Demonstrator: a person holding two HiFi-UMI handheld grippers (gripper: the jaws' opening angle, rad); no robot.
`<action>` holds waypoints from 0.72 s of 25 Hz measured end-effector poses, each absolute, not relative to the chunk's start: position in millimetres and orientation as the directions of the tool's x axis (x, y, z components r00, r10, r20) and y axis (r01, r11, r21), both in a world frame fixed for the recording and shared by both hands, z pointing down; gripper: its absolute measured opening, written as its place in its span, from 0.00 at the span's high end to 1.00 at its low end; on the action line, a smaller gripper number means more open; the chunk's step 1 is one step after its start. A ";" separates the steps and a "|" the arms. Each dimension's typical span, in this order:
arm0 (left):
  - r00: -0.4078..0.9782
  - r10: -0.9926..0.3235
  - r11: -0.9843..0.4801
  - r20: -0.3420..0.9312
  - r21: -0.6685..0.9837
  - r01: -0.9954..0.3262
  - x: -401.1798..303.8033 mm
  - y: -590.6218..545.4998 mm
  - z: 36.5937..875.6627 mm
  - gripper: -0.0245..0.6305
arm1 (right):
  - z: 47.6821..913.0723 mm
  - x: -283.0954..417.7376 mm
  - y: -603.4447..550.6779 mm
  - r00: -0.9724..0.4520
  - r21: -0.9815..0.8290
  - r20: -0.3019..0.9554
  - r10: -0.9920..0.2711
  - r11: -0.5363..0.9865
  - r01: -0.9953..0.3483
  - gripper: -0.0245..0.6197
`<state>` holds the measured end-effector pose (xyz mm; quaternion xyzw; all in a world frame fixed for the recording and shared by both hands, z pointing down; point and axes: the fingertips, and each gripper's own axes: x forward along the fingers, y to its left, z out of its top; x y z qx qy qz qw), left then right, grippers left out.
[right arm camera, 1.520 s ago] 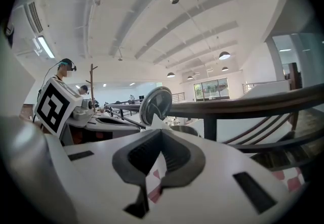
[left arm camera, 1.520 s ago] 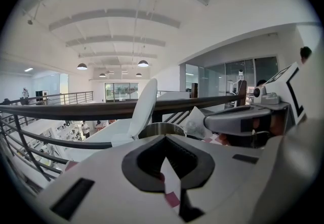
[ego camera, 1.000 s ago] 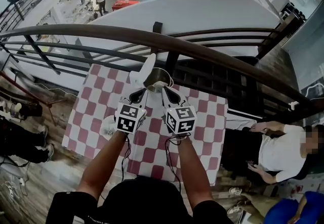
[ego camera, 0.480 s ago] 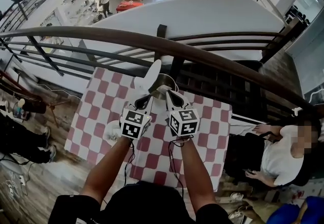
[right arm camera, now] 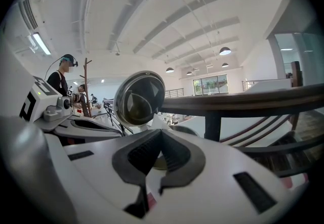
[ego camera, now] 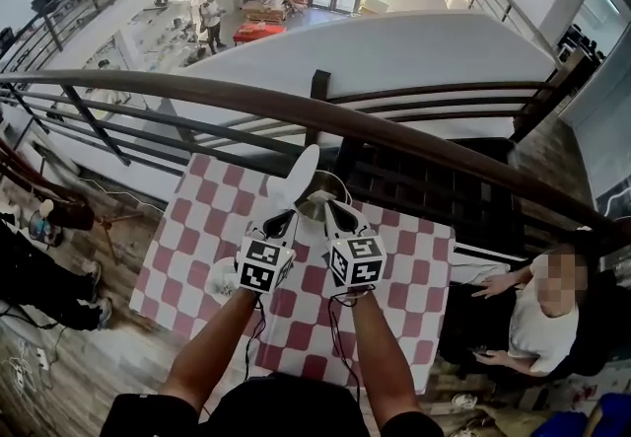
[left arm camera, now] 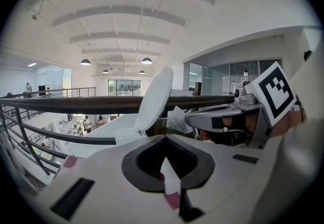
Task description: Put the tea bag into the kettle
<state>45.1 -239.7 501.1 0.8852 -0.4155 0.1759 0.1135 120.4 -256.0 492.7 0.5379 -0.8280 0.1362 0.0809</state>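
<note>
The right gripper (ego camera: 323,204), clamped on the tea bag (left arm camera: 176,117), has the open kettle (ego camera: 338,190) mouth just below its tips, while the left gripper (ego camera: 282,219) hangs beside it, closed and empty.

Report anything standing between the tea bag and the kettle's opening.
Nothing visible blocks it. The lid stands raised, leaving the kettle open at the top, and the tea bag, pinched in the right tool, hangs just above the rim.
</note>
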 end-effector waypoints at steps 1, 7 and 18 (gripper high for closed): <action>0.591 -0.697 -0.627 0.405 0.054 -0.777 44.3 -240.6 501.0 0.96 | 492.0 120.5 -256.9 -0.409 -0.136 0.277 -0.869 0.386 -0.913 0.94; 0.581 -0.706 -0.618 0.405 0.048 -0.785 37.7 -244.2 501.9 0.96 | 491.6 117.6 -260.3 -0.420 -0.146 0.270 -0.866 0.394 -0.907 0.94; 0.554 -0.731 -0.592 0.398 0.034 -0.805 20.8 -244.7 494.3 0.96 | 474.8 121.6 -254.4 -0.410 -0.164 0.228 -0.883 0.381 -0.910 0.93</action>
